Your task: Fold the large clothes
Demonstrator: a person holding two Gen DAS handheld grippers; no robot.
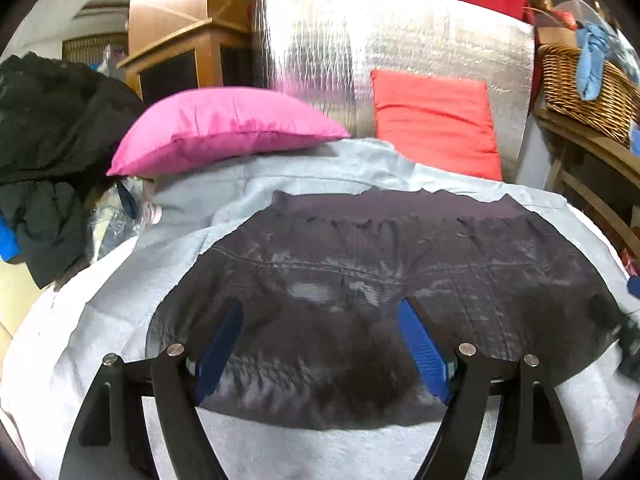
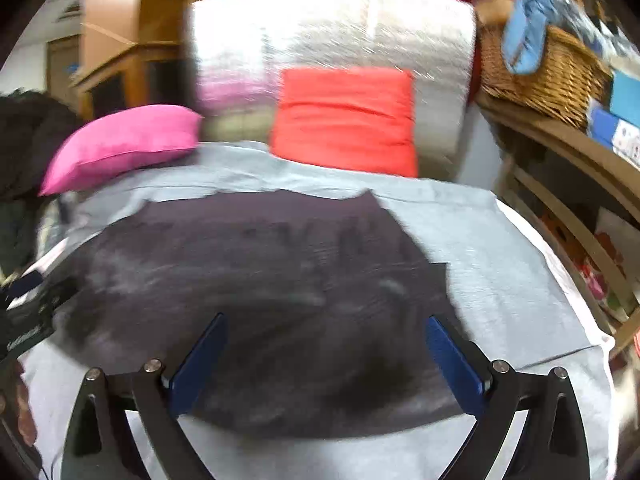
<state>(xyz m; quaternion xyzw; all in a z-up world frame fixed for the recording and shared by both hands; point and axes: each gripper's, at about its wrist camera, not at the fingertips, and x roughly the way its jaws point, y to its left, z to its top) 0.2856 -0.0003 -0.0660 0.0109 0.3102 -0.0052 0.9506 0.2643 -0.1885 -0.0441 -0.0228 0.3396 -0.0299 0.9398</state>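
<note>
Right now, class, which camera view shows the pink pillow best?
The left wrist view: the pink pillow is sharp, large and near centre there. The right wrist view shows it smaller, motion-blurred, off to the left.

A pink satin pillow [image 1: 224,128] lies left of a red-orange square cushion [image 1: 434,120], which leans on a silver quilted foil panel [image 1: 400,28]. A woven wicker basket [image 1: 592,88] holding a light-blue cloth [image 1: 591,60] sits on a wooden shelf at right; dark jackets [image 1: 48,140] are piled at left.
</note>
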